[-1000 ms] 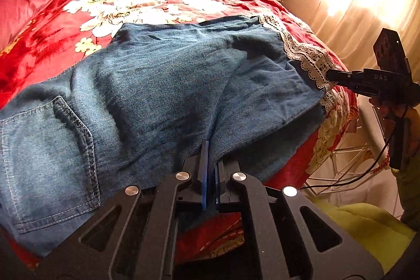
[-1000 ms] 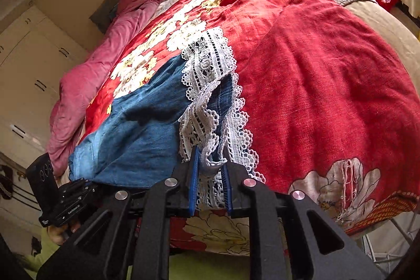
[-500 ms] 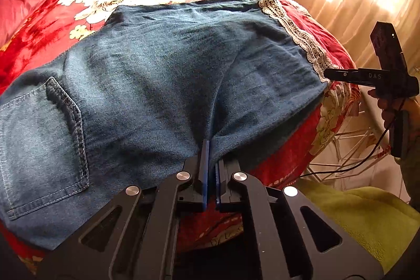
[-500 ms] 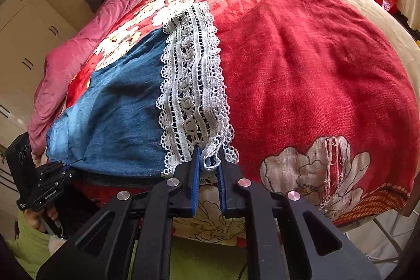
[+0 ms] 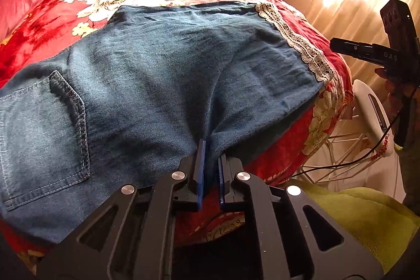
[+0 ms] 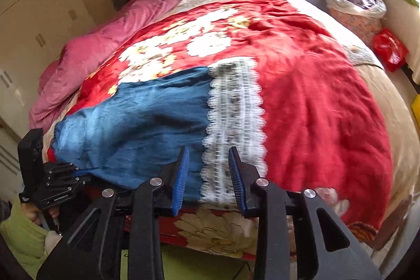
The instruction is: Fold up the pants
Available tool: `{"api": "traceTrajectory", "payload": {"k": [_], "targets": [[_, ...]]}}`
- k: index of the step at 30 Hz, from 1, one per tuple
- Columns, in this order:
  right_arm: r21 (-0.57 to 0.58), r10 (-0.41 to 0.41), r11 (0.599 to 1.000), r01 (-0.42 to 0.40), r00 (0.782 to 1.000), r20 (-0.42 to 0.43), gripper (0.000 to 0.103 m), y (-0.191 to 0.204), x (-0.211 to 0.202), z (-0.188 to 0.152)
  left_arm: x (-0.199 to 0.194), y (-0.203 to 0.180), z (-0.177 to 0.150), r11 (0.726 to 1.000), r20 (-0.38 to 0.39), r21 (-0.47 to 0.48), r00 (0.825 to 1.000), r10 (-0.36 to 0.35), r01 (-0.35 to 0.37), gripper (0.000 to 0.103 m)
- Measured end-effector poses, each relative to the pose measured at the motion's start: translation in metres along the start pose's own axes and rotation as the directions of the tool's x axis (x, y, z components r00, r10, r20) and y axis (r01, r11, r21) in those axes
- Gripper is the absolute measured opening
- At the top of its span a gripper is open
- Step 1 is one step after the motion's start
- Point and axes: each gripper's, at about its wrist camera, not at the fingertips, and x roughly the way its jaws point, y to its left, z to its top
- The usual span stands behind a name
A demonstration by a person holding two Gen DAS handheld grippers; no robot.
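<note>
left gripper [image 5: 210,156] clamped narrow on denim pants [image 5: 157,75] edge; right gripper [image 6: 208,167] jaws opening, pads clear of lace hem [image 6: 233,122].

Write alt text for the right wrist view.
The right gripper hangs with jaws opening, nothing between them, above the white lace hem of blue jeans spread on a red floral blanket; the left gripper pinches their near edge.

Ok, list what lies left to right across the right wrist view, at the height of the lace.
Pink quilt → blue jeans → white lace hem → bare red blanket → tan bedsheet.
</note>
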Motion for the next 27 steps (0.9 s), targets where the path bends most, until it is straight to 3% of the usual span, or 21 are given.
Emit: {"api": "traceTrajectory", "payload": {"k": [3, 6, 12, 15, 18, 21, 23, 27], "targets": [[-0.088, 0.023, 0.996, -0.030, 0.997, -0.079, 0.031, 0.027, 0.033, -0.004, -0.011, 0.001, -0.004, 1.000, 0.017, -0.017, 1.000, -0.004, 0.004, 0.011], [-0.145, -0.042, 0.989, 0.008, 0.972, -0.231, 0.031, 0.032, 0.072, -0.023, -0.030, 0.010, -0.013, 0.998, 0.048, -0.059, 0.999, -0.004, 0.007, 0.019], [-0.155, -0.051, 0.988, 0.015, 0.972, -0.231, 0.032, 0.031, 0.075, -0.031, -0.083, 0.058, -0.033, 0.967, 0.157, -0.251, 0.984, 0.081, -0.040, 0.031], [-0.195, -0.021, 0.981, -0.015, 0.983, -0.180, 0.033, 0.043, 0.061, -0.023, -0.120, 0.092, -0.043, 0.915, 0.242, -0.390, 0.948, 0.209, -0.102, 0.043], [-0.218, 0.032, 0.974, -0.061, 0.991, -0.133, 0.034, 0.057, 0.052, -0.015, -0.141, 0.122, -0.054, 0.841, 0.255, -0.514, 0.907, 0.335, -0.166, 0.049], [-0.259, 0.051, 0.962, -0.082, 0.991, -0.122, 0.035, 0.071, 0.052, -0.011, -0.146, 0.154, -0.063, 0.756, 0.218, -0.629, 0.891, 0.397, -0.182, 0.062], [-0.272, 0.076, 0.956, -0.106, 0.990, -0.117, 0.035, 0.077, 0.054, -0.007, -0.142, 0.165, -0.066, 0.718, 0.200, -0.671, 0.888, 0.414, -0.184, 0.068], [-0.294, 0.106, 0.946, -0.139, 0.987, -0.124, 0.037, 0.089, 0.062, -0.002, -0.123, 0.178, -0.059, 0.709, 0.161, -0.679, 0.903, 0.398, -0.192, 0.067]]}}
